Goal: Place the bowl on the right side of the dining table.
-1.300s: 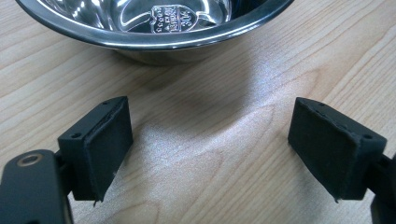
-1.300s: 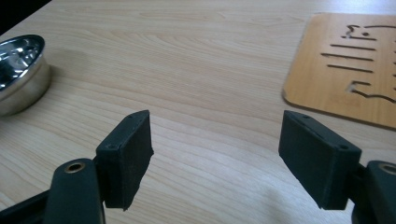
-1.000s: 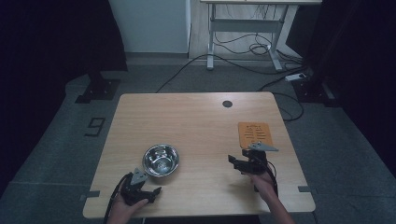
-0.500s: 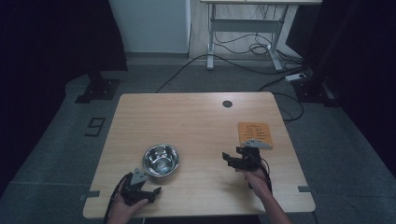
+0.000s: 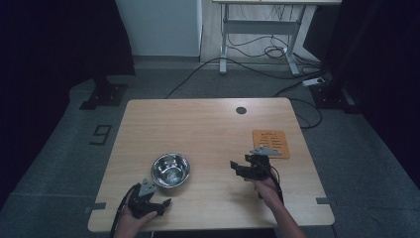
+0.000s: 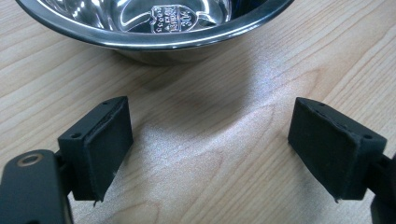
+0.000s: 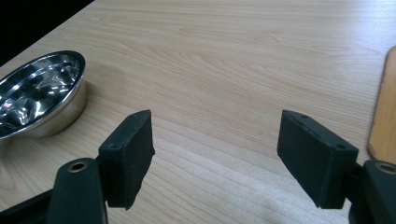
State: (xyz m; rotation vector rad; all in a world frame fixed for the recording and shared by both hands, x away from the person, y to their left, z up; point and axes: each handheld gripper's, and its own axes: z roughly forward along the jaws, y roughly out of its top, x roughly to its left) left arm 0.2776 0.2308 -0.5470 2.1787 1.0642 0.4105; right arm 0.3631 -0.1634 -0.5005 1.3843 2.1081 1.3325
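Nothing is picked up yet, so the handling of the bowl point(image 5: 171, 170) looks barely begun. The left tool point(image 5: 157, 203) rests on the surface point(image 5: 208, 129) with its jaws spread wide and empty; the bowl sits just ahead of it, its rim close beyond the jaw tips. The right tool point(image 5: 237, 167) is likewise spread wide and empty, with the bowl off to its left and an orange board point(image 5: 272, 142) just to its right. The bowl is shiny steel, round, upright and empty, with a stamped mark inside.
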